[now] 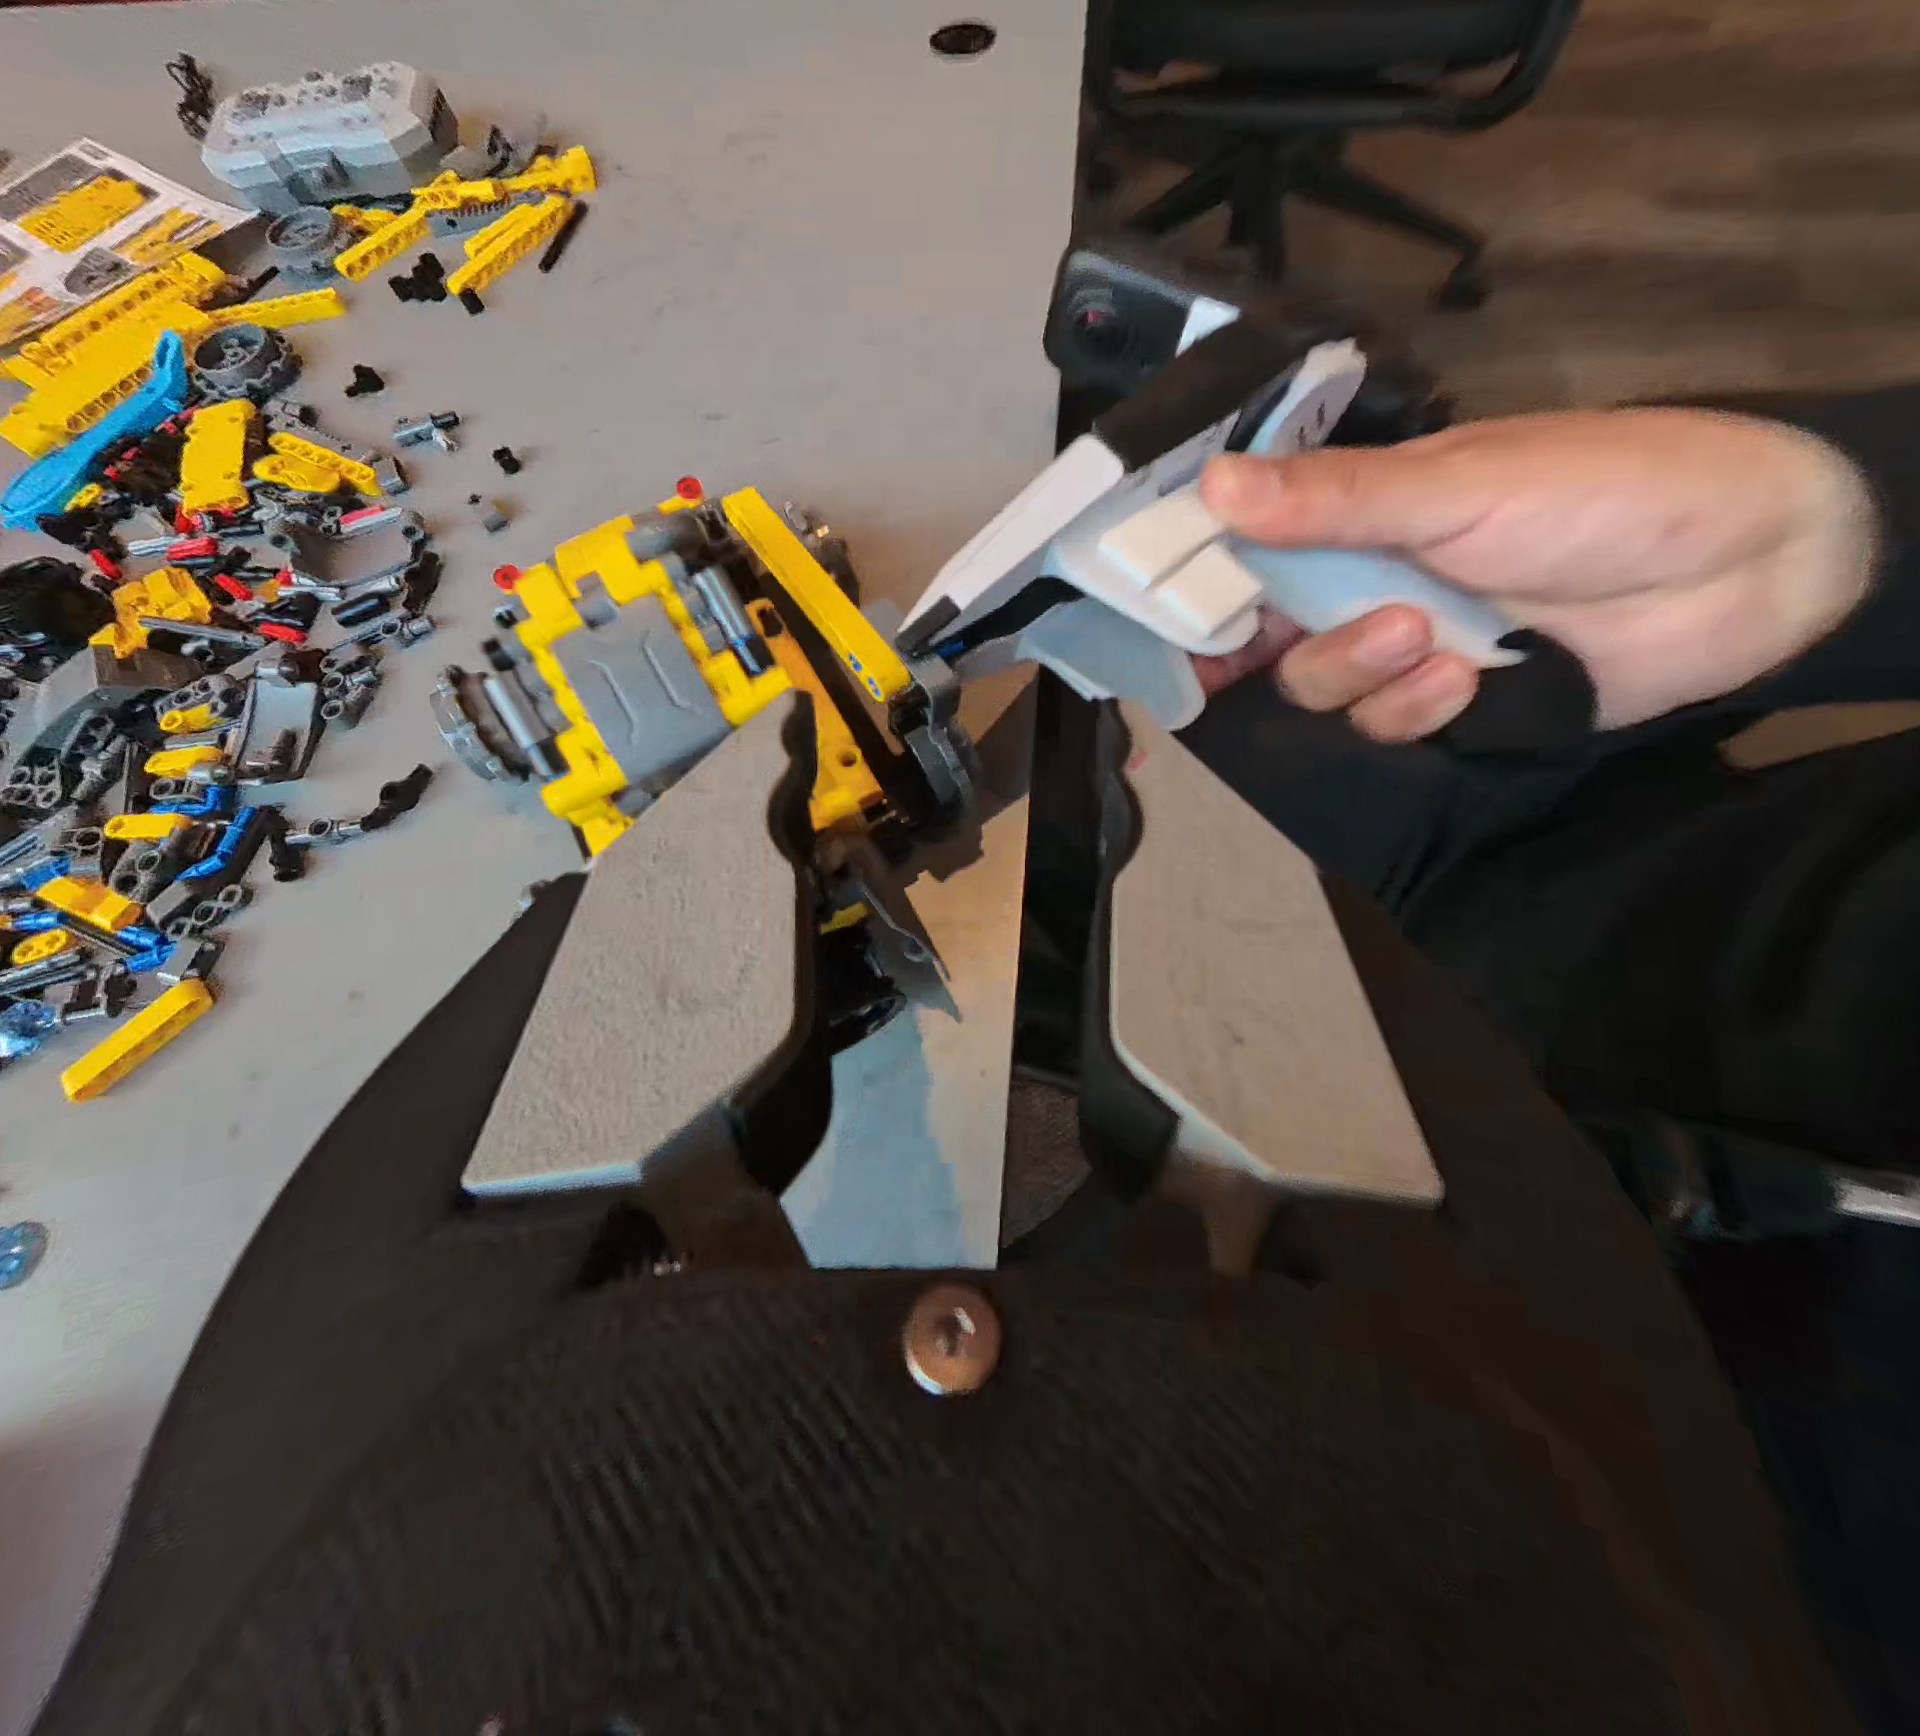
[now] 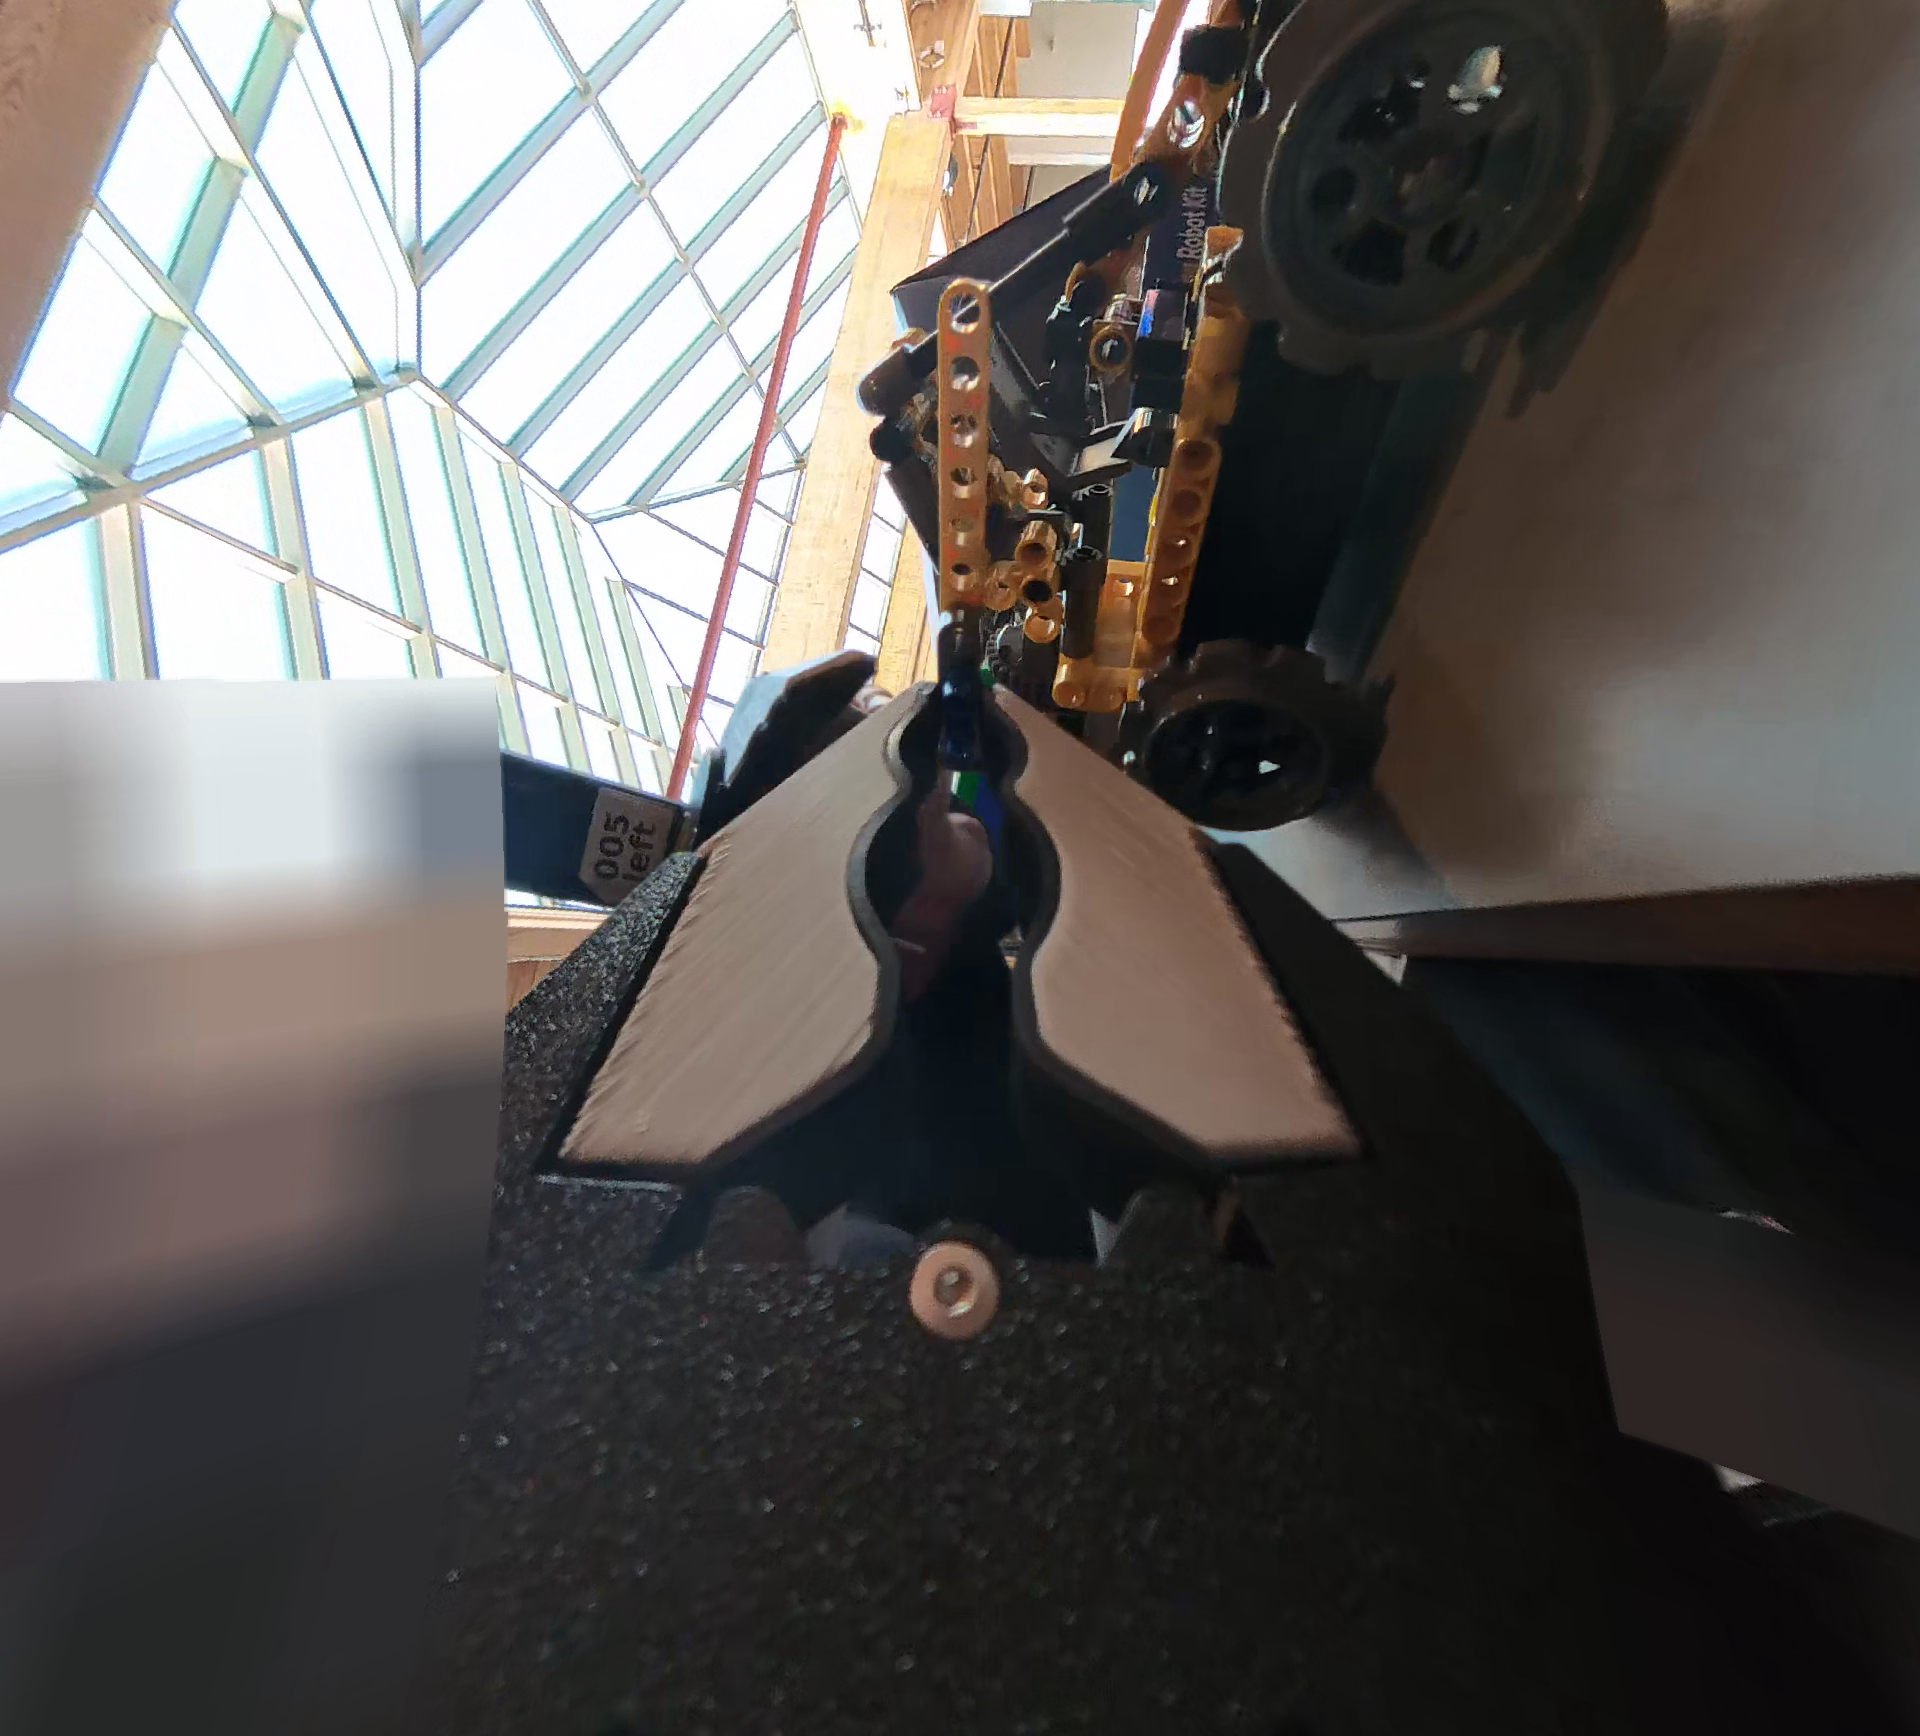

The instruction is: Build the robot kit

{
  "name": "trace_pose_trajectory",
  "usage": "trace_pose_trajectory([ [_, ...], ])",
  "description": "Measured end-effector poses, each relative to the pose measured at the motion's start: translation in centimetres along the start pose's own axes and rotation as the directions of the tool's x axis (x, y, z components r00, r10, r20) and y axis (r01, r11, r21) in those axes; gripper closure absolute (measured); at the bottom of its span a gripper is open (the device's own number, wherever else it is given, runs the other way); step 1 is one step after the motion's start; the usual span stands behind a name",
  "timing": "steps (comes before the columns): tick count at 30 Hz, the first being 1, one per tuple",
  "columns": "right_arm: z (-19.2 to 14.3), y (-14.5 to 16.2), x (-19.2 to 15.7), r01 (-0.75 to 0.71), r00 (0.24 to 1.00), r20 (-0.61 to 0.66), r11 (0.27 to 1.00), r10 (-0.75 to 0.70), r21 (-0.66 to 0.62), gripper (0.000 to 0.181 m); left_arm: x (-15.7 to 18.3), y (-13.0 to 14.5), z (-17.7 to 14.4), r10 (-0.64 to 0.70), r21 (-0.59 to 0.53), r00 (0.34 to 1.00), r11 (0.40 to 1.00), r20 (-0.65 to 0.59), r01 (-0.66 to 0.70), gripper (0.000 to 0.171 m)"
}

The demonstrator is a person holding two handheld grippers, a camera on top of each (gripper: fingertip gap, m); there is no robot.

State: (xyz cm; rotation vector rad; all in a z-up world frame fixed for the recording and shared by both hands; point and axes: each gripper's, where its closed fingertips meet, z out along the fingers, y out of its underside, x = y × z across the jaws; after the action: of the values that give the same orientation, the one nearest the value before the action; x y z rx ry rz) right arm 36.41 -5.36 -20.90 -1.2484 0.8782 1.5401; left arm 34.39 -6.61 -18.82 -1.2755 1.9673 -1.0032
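Seemingly light but pop-apart, the yellow brick vehicle (image 1: 665,678) sits at the worktop (image 1: 727,232) edge; left gripper (image 1: 956,751) jaws wide (beside it), right gripper (image 2: 961,720) pinching a blue pin (image 2: 958,718).

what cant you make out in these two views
- Left wrist view: the left gripper finger hides the near end of the yellow model.
- Left wrist view: the right gripper is motion-blurred.
- Right wrist view: the small dark blue pin is backlit.

Yellow-and-grey brick vehicle (image 1: 665,678) — half-built (wheels on) — tipped at the grey table's (image 1: 790,232) edge
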Motion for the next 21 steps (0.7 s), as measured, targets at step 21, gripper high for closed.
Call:
trace_pose_trajectory([
  [21, -0.1, 2.2, -0.4, 0.093, 0.995, -0.015, 0.988, -0.096, -0.122, 0.175, 0.0, 3.1, 2.9, 0.137, -0.056, 0.984, 0.990, 0.115, -0.131, 0.157],
])
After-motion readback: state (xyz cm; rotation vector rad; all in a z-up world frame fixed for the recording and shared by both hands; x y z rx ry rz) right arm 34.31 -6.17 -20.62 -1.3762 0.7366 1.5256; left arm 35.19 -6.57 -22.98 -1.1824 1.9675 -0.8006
